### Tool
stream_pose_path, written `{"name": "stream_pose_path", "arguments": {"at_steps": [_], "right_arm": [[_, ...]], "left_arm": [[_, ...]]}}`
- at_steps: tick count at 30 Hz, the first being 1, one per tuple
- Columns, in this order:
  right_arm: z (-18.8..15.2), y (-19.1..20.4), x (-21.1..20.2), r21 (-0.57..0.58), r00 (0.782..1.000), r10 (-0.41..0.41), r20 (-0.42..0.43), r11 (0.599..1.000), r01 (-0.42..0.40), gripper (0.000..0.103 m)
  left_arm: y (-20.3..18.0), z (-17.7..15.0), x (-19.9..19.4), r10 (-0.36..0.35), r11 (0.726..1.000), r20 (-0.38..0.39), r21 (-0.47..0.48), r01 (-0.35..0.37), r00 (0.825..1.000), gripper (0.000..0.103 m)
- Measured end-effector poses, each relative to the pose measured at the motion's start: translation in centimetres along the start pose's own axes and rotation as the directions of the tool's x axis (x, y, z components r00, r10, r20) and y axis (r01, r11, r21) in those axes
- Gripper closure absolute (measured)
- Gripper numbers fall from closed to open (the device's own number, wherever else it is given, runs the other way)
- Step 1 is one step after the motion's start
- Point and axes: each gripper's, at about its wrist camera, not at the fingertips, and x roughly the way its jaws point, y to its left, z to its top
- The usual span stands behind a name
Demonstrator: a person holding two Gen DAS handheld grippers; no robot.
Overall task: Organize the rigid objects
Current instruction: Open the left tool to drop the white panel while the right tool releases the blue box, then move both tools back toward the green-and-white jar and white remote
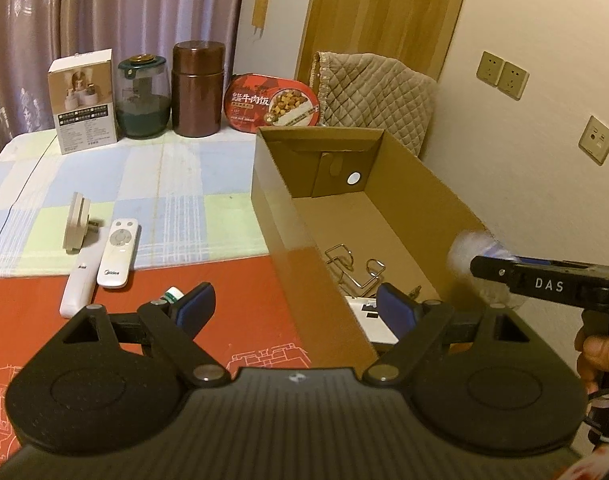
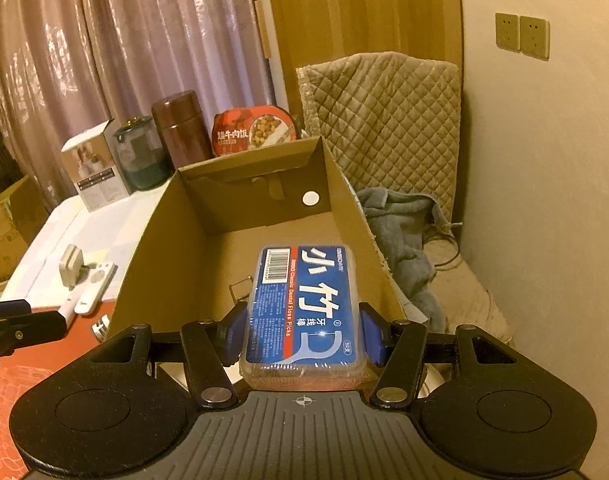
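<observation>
- The right gripper (image 2: 302, 334) is clamped on the floss-pick box (image 2: 304, 304), blue pads pressing its two long sides, label facing up.
- The held box hangs over the near end of the open cardboard box (image 2: 160, 240), inside its walls and above the floor.
- It looks like a light, clear plastic case: stiff enough for a side pinch, but smooth and glossy, so I'd judge it could slip if the squeeze eases too soon.
- The grip sits toward the case's near end, so the far end may droop; a hold nearer mid-length would steady it.
- The left gripper (image 1: 294, 312) has its jaws spread wide with nothing between them, hovering at the cardboard box's near corner.
- Left of the cardboard box, on the cloth, lie a white remote (image 1: 117, 254), a second white remote (image 1: 77, 290) and a plug adapter (image 1: 75, 226): hard, light pieces.
- The remotes look best taken across their narrow width.
- A wire piece (image 1: 354, 270) already lies on the cardboard box's floor.
</observation>
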Motion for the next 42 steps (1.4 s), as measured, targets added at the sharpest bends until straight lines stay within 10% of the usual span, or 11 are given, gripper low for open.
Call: {"name": "stream_pose_path", "arguments": {"at_steps": [18, 42], "right_arm": [[1.0, 1.2, -3.8, 0.042, 0.996, 0.021, 0.082, 0.999, -0.025, 0.039], [-0.1, 15.5, -5.8, -0.099, 0.966, 0.248, 0.076, 0.966, -0.24, 0.036]], "left_arm": [[2.6, -1.1, -3.0, 0.034, 0.999, 0.021, -0.031, -0.033, 0.999, 0.018], [14.1, -4.6, -10.3, 0.228, 0.969, 0.047, -0.105, -0.222, 0.973, 0.018]]}}
